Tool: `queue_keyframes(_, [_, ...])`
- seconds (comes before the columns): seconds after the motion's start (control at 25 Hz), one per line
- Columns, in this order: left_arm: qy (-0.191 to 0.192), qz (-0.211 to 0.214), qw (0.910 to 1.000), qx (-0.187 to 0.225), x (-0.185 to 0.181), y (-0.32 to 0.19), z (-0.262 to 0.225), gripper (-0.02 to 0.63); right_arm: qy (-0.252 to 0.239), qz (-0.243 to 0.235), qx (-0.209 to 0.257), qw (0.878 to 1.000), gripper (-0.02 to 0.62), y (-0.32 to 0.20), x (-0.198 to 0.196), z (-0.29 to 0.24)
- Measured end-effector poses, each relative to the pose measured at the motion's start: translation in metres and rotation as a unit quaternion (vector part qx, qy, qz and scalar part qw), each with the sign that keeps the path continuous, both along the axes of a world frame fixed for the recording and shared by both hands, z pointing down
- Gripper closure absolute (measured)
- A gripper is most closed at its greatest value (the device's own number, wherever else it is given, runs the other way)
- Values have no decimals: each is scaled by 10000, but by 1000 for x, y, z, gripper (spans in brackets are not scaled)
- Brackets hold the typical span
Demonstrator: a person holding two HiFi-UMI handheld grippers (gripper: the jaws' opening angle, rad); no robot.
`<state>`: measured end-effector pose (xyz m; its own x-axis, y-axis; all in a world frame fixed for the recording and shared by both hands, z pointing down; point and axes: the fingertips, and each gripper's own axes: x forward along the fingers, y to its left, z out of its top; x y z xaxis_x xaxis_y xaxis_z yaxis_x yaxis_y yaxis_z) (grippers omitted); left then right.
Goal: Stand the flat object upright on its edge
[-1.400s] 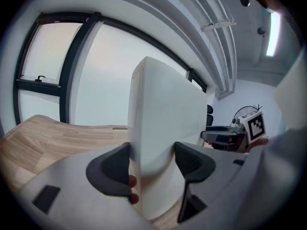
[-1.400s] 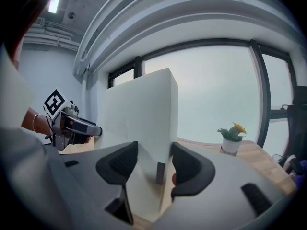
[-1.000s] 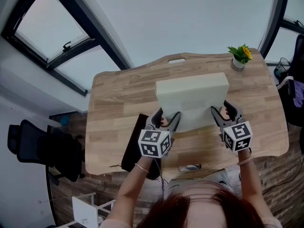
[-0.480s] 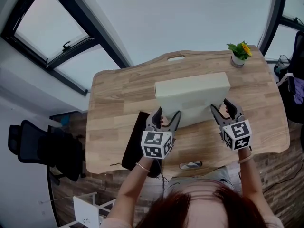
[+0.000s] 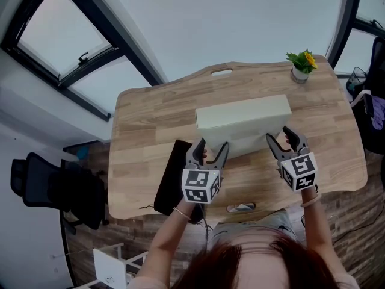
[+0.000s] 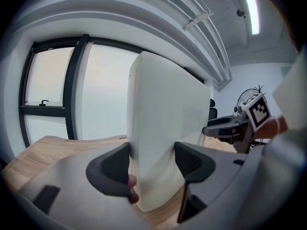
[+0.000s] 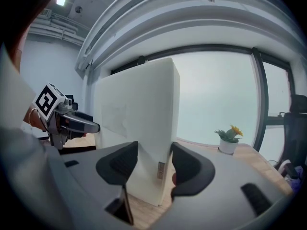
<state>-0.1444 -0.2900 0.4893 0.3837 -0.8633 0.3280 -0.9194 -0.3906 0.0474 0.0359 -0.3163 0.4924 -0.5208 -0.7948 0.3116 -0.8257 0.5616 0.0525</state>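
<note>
The left gripper (image 6: 152,164) was clamped on one narrow end of the white block (image 6: 163,128), with a dark pad pressed flat against each broad face. The right gripper (image 7: 154,164) gripped the opposite end in the same way, its pads tight on both faces, beside a small tag (image 7: 160,169) on the block's end face.

In the head view the left gripper sat at lower centre and the right gripper at lower right, each pointing up the frame. The block spanned the gap between them across the middle of the picture. It stood upright on a long edge, and in both gripper views its bottom rested on the wooden table (image 5: 147,131).

A potted plant (image 5: 302,65) with a yellow flower stood near the table's upper right corner, well apart from the block. A flat black thing (image 5: 170,182) lay at the table's lower edge, just left of the left gripper. Off the table, a black chair (image 5: 54,188) stood at the lower left of the frame, and a dark-framed window (image 5: 78,59) filled the upper left.
</note>
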Motion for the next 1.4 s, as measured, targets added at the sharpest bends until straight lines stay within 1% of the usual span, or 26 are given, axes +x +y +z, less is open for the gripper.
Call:
queue_keyframes(0.16, [21, 32, 10000, 9, 1, 2, 0, 324, -68, -1, 4, 10000, 371, 3, 1, 0])
queue_keyframes(0.44, [45, 175, 9998, -93, 0, 5, 4, 324, -42, -32, 104, 9999, 371, 6, 0, 1])
queue_keyframes(0.52, [45, 186, 9997, -124, 0, 5, 6, 324, -35, -42, 117, 9999, 359, 8, -1, 1])
queue_keyframes(0.8, [105, 206, 9994, -268, -3, 3, 7, 324, 17, -14, 91, 10000, 355, 8, -3, 0])
queue_keyframes(1.24, [321, 122, 9983, -469, -8, 14, 11, 324, -119, 16, 109, 9999, 348, 11, 0, -5])
queue_keyframes(1.4, [316, 15, 9983, -493, -8, 19, 8, 324, -246, 39, 125, 9996, 347, 13, 2, -10])
